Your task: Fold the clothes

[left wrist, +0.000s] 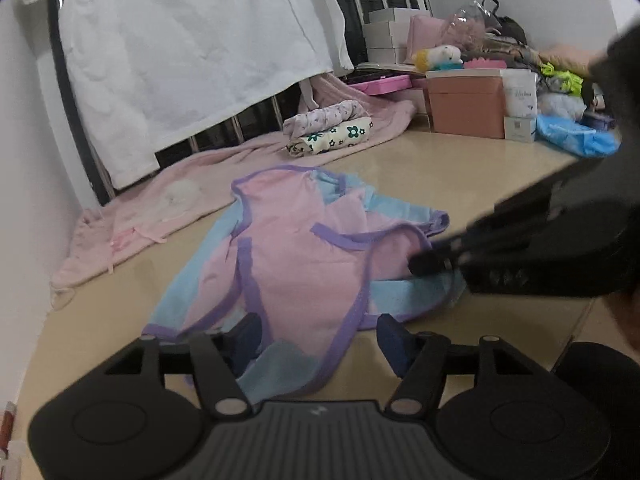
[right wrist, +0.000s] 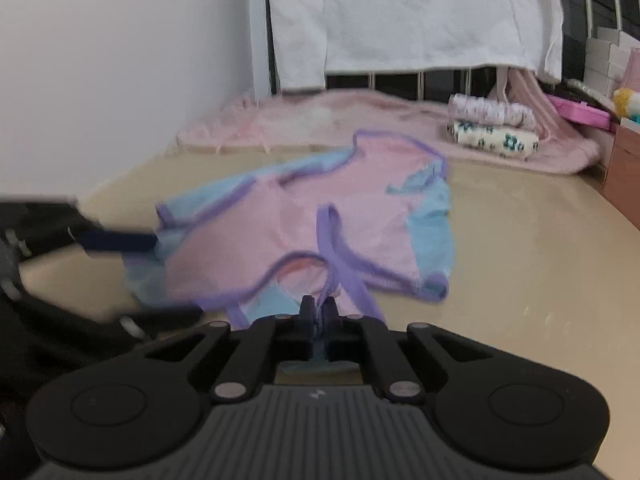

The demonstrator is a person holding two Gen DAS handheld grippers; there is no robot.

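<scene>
The right tongs (right wrist: 319,312) are pressed together, pinching a purple-trimmed edge of the pink and blue baby garment (left wrist: 296,256), while the left tongs (left wrist: 320,344) stand spread over its near hem, gripping nothing. The garment lies crumpled flat on the beige surface (left wrist: 460,176). Farther back, two folded floral clothes (left wrist: 328,130) sit stacked on a pink blanket (left wrist: 168,208).

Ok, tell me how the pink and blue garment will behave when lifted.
The garment looks thin and creased, so it will probably drape limply. The right gripper pinches only its near edge, so the rest likely hangs and drags. The left gripper stands open, supporting nothing.
</scene>
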